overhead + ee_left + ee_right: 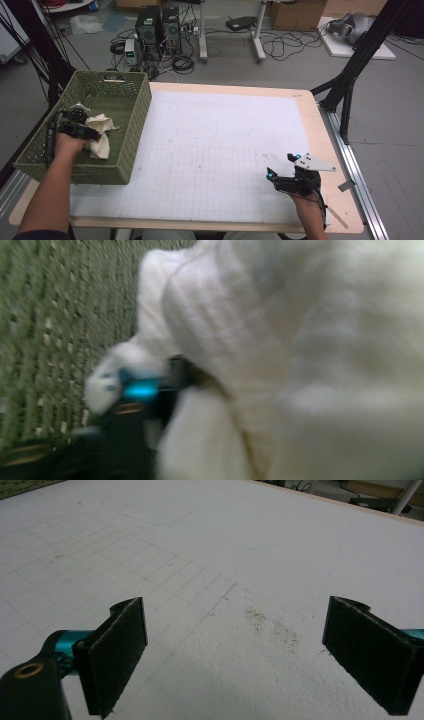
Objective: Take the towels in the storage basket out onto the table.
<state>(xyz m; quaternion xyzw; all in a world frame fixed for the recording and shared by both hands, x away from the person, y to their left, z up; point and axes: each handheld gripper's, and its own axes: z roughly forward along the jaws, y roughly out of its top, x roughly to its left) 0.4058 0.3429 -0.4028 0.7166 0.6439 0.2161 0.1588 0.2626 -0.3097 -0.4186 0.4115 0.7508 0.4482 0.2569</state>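
Note:
A green woven basket (139,127) stands on the left end of the table. Crumpled white cloth (101,134) lies inside it. My left gripper (89,134) reaches down into the basket and is shut on the white cloth (300,340); in the blurred left gripper view the cloth bulges over one black finger (176,371) and hides the other. The basket's weave (50,315) shows to the left of the cloth. My right gripper (280,166) rests low over the white gridded mat (225,145) at the front right. It is open (235,650), with nothing between its pads.
The mat (200,540) covers most of the wooden table (320,130). A faint dark smudge (272,627) marks the mat ahead of the right gripper. Beyond the far edge are computer towers (157,25), cables and a black frame leg (350,80).

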